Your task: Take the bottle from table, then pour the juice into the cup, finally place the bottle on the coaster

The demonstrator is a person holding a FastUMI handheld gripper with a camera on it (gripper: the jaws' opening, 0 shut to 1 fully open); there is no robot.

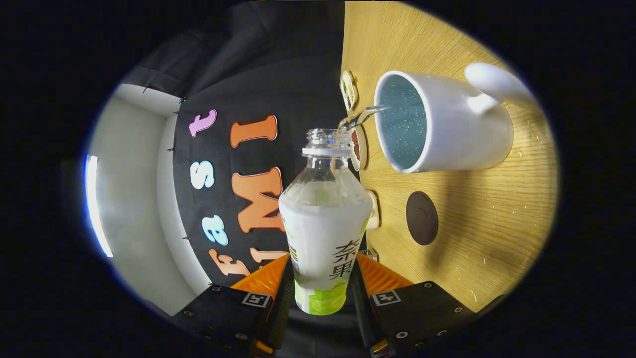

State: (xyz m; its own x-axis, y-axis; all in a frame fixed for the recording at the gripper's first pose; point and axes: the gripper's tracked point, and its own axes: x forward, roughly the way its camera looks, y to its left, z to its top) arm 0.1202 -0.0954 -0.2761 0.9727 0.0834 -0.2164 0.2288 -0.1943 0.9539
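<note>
Between the two fingers sits the bottle, gripped from both sides around its lower, labelled body, with each finger pressed against the label. The whole view is rolled over, so the wooden desk stands as a wall on the right and the bottle lies tipped toward it. Its cap is off and the clear neck points away from the fingers, with the open mouth just short of the cup. A thin stream of clear juice leaves the mouth and arcs across into the cup's opening. The cup is a white mug with a blue speckled inside, standing on the desk beyond the fingers, its handle on the side turned away from the bottle. Liquid fills the bottle's body up to the shoulder on the lower side. Nearer the fingers than the cup, a dark round coaster lies flat on the desk, apart from the cup and bare. Two small flat items lie by the desk's edge, too small to tell.
</note>
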